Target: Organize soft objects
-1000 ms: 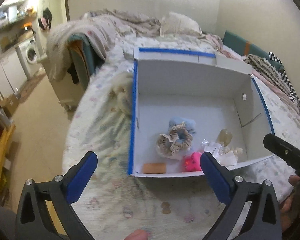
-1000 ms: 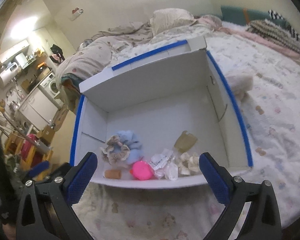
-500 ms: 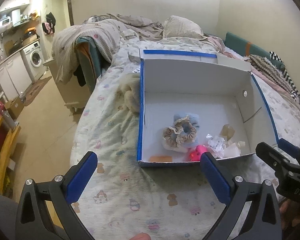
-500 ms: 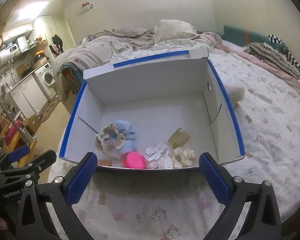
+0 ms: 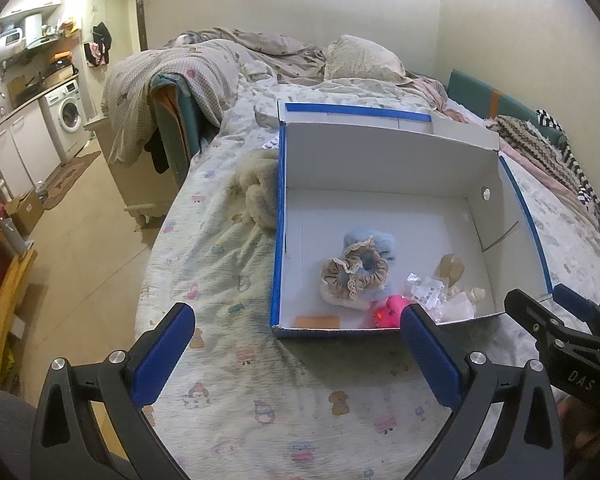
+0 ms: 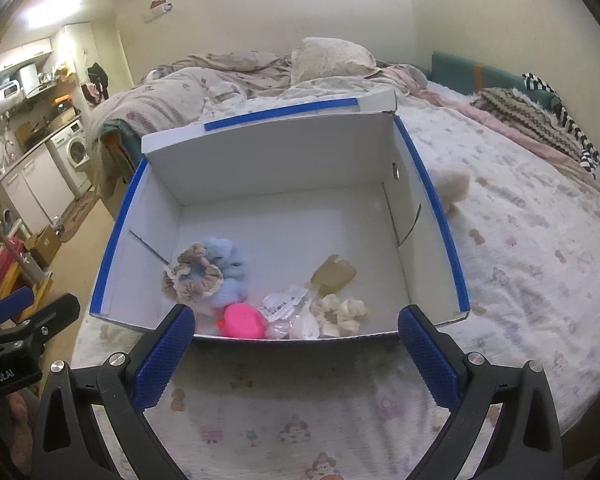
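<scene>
The left gripper [image 5: 296, 344] and right gripper [image 6: 296, 344] are hovering spread wide and empty, just short of the cardboard box's [image 5: 380, 160] near wall. Scrunchies [image 5: 356, 274], a pink toy [image 6: 242, 320] and a cream fabric piece [image 6: 340, 312] are lying inside. A fluffy cream item [image 5: 258, 188] is resting outside, against the box's left wall, ahead-left of the left gripper, which I judge nearer. Another fluffy piece [image 6: 454, 184] is sitting beyond the right wall, nearer the right gripper.
</scene>
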`<state>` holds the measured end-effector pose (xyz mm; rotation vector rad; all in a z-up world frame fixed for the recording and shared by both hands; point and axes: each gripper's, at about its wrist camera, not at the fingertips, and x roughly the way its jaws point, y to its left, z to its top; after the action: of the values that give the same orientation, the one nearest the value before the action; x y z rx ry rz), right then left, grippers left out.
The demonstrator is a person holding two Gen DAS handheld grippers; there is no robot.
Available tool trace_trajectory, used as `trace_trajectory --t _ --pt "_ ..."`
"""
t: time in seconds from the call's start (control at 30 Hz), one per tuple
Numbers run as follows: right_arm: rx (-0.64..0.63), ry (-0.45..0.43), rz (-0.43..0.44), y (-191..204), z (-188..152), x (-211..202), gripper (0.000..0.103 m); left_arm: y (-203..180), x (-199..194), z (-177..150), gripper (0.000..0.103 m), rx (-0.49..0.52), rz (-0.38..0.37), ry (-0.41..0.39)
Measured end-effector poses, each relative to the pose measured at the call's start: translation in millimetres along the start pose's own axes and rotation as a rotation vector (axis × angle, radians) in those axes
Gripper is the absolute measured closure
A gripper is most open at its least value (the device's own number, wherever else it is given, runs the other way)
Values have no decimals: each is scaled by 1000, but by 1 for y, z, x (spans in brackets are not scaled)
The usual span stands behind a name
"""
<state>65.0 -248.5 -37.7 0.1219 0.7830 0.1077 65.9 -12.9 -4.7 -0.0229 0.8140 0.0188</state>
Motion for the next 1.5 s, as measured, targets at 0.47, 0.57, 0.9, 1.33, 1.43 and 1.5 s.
trace_trajectory --t 0.47,0.57,0.9,1.33,1.43,1.5 --pt "-8 -3 16 2 0 -2 0 -4 -4 0 1 2 -19 -8" --pt "-8 -2 15 2 0 -2 0 -4 -4 0 1 -1 -20 -7" --pt "-8 -2 18 3 0 -2 0 -4 -4 0 1 -2 -21 -5" --pt "-7 -1 17 3 0 -2 0 -4 -3 -1 1 -4 -21 0" --pt "-7 -1 18 3 0 -2 0 -4 -2 -2 1 -5 -22 1" --pt "-7 -2 17 3 0 -2 0 -4 -2 -2 1 -4 -20 1"
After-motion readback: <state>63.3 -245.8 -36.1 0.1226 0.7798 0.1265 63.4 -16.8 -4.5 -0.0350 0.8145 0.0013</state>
